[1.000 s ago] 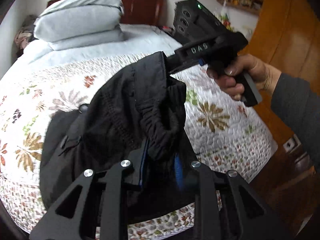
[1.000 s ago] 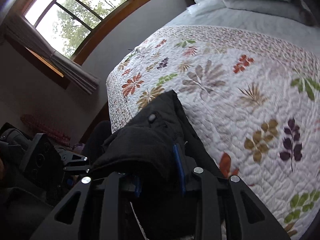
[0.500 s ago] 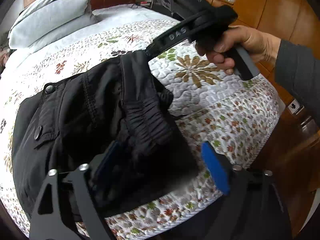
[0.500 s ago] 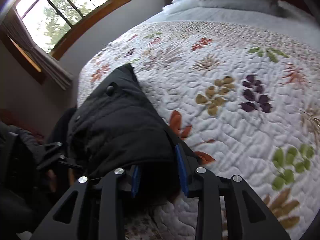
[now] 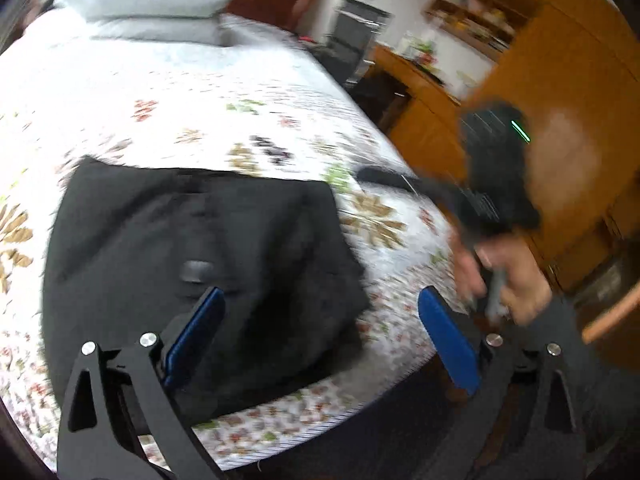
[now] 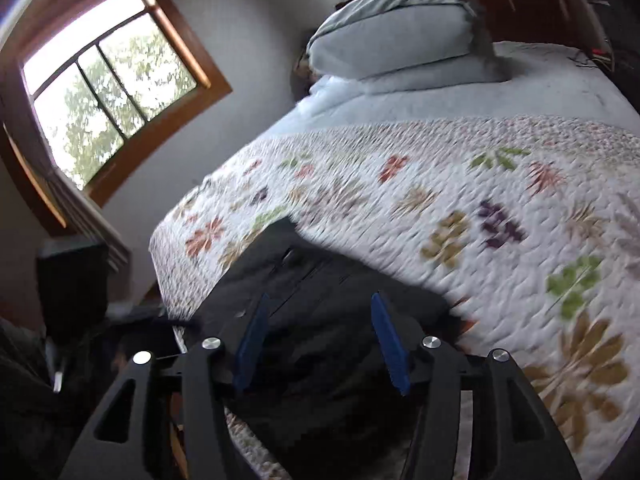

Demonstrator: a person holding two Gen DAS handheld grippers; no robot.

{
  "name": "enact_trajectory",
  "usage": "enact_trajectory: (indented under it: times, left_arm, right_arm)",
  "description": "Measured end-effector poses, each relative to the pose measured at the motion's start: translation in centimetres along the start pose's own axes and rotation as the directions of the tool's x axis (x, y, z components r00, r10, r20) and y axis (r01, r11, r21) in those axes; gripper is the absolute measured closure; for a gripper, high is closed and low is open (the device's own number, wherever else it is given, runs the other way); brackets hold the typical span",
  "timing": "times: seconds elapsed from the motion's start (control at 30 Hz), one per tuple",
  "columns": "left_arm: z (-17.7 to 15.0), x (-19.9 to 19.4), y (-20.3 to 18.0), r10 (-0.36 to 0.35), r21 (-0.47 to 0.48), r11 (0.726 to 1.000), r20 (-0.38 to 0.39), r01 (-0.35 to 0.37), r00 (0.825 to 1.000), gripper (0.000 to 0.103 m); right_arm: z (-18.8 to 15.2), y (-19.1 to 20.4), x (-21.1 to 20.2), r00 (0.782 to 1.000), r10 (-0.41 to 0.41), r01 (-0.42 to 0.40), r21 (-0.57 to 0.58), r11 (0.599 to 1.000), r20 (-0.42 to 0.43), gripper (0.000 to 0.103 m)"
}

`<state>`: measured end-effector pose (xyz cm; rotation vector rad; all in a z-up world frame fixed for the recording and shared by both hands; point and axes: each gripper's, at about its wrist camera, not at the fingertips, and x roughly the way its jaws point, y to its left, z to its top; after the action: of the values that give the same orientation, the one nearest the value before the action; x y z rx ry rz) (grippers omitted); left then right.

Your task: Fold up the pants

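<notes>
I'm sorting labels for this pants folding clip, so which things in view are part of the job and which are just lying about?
Part of the job:
- black pants, lying on the quilt
- left claw, opening, clear of the cloth
- right claw, opening over the pants

Just lying about:
- grey pillows
- window
- wooden cabinet

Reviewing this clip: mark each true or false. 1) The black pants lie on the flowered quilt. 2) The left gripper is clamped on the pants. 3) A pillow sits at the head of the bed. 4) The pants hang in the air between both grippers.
1) True: the pants lie on the quilt.
2) False: the left gripper is opening, its pads off the cloth.
3) True: the pillow is there.
4) False: they rest on the bed; the right gripper is opening too.
</notes>
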<state>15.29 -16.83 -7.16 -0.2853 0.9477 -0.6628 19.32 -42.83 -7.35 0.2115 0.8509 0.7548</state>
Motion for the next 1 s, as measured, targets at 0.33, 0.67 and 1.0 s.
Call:
enact_trajectory:
  times: [0.33,0.67,1.0]
  left_arm:
    - [-0.8,3.1,6.9,0.043,-0.101,0.993,-0.121,-0.055,0.992,0.006]
    - [-0.1,-1.0,9.2,-0.034,-0.184,0.983,-0.034,0.027,0.999,0.006]
    - [0.9,-5.2,18.5,-0.019,-0.302,0.953,-0.009,0.015,1.0,0.006]
  right_arm:
    - [-9.1,1.8,4.2,0.974,-0.164,0.151,-0.093,0.984,-0.159,0.05]
    - [-8.8,5.7,-0.4,0.968,-0.234,0.231,-0.036,0.972,-0.089,0.049]
    - [-10.4,5.9,1.3,0.945,-0.271,0.279,0.016,0.96,-0.183,0.046]
